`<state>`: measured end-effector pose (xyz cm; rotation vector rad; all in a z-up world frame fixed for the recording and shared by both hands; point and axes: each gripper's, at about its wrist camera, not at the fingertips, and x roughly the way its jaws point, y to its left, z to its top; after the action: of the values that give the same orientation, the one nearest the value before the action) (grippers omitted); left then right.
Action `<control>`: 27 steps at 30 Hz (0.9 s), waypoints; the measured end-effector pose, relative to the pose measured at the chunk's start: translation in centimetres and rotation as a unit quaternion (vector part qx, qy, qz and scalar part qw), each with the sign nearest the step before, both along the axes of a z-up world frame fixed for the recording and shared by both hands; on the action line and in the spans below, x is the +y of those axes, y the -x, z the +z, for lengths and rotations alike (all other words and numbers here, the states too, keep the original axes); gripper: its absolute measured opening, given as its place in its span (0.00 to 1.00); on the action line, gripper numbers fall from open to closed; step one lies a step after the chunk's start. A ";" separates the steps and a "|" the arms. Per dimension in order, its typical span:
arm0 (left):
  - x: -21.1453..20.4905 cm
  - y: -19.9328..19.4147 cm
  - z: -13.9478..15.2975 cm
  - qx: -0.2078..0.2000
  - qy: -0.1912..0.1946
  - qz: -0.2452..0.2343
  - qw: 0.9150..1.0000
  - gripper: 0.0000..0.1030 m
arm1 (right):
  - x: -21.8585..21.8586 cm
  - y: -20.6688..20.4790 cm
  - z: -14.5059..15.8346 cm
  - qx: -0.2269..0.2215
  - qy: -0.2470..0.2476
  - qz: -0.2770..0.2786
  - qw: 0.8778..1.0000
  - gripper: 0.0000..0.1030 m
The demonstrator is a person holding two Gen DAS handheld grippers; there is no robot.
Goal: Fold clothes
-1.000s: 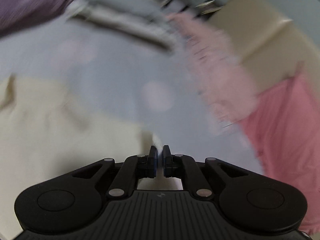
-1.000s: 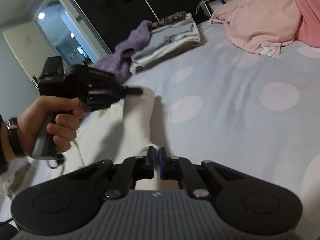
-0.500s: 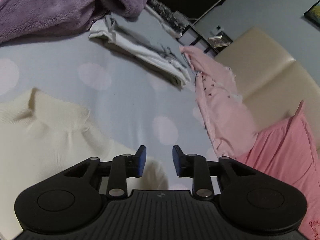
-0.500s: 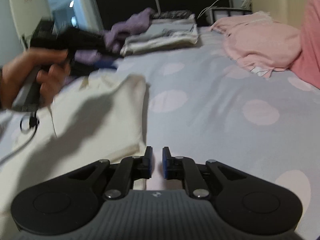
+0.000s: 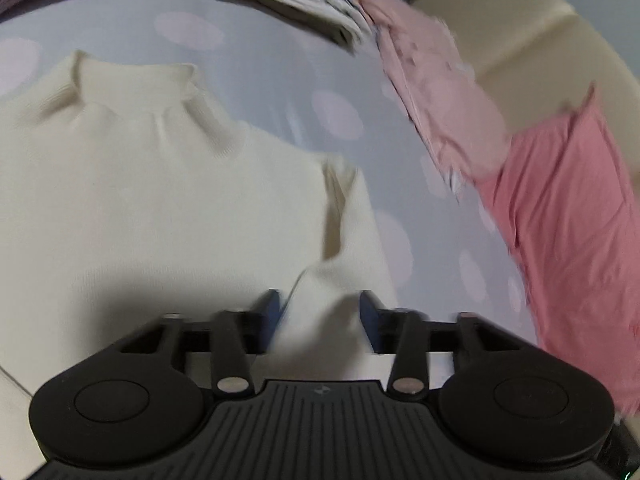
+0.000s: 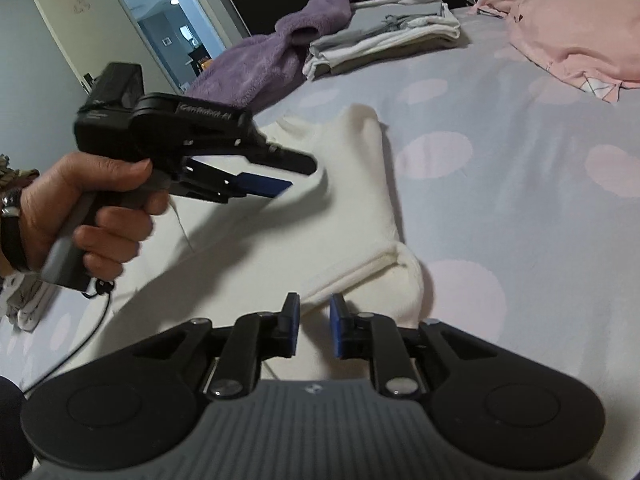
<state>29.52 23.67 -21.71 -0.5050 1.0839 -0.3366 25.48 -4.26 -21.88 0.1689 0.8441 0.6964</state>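
A cream knitted sweater with a ribbed high collar [image 5: 132, 184] lies spread across the left and centre of the frame on a pale blue sheet dotted with pink circles [image 5: 276, 64]. At the bottom, the black two-finger left gripper [image 5: 319, 312] stands with its jaws apart, a fold of the sweater between the blue pads [image 5: 369, 312]. A crumpled pale pink garment [image 5: 436, 100] runs down the right side beside a deeper pink cloth [image 5: 568, 232].

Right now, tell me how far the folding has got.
Done: a folded stack sits on the bed. In hand: the cream sweater lies flat, one sleeve apparently folded in; the right gripper, jaws just opening, grips nothing. Remaining: finish the sweater, then the pink garment and the purple one.
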 end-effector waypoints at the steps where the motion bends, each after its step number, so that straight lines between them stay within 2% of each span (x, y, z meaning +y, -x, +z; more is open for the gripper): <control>1: 0.3 0.2 0.1 0.004 0.012 0.003 1.000 0.02 | -0.1 -0.1 -0.1 0.001 -0.001 -0.001 1.000 0.19; 3: 1.2 1.0 0.4 0.005 0.028 0.019 0.999 0.02 | -0.3 -0.2 -0.1 0.001 -0.003 -0.003 1.000 0.19; 5: 1.9 1.6 0.4 0.017 -0.004 0.039 0.999 0.01 | -0.4 -0.4 -0.2 0.001 -0.005 -0.003 1.000 0.19; 7: 2.0 2.1 -0.1 0.025 -0.022 0.035 0.999 0.01 | -0.3 -0.4 -0.2 0.000 -0.003 -0.001 1.000 0.19; 11: 2.5 2.6 0.8 -0.008 0.003 0.038 0.999 0.05 | -0.4 -0.3 -0.2 -0.006 -0.003 0.000 1.000 0.19; 13: 2.8 2.4 1.2 -0.023 0.015 0.049 0.998 0.16 | -0.6 -0.2 -0.1 -0.013 -0.006 -0.005 1.000 0.19; 17: 3.1 2.4 2.0 -0.044 0.038 0.070 0.996 0.22 | -1.3 -0.3 0.2 -0.028 -0.017 -0.029 0.999 0.19; 20: 2.9 2.5 1.9 -0.041 0.021 0.075 0.996 0.23 | -1.6 -0.4 0.2 -0.028 -0.031 -0.037 0.998 0.19; 25: 4.0 5.3 1.7 -0.056 0.048 0.069 0.995 0.23 | -0.3 0.4 1.2 -0.066 -0.052 -0.015 0.996 0.20; 27: 3.9 5.9 1.8 -0.062 0.038 0.061 0.995 0.23 | 0.8 0.2 1.3 -0.077 -0.045 -0.019 0.996 0.20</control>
<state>23.57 27.54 -19.90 -0.6084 0.9180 -0.2978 25.31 -3.46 -20.54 0.2080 0.6605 0.7028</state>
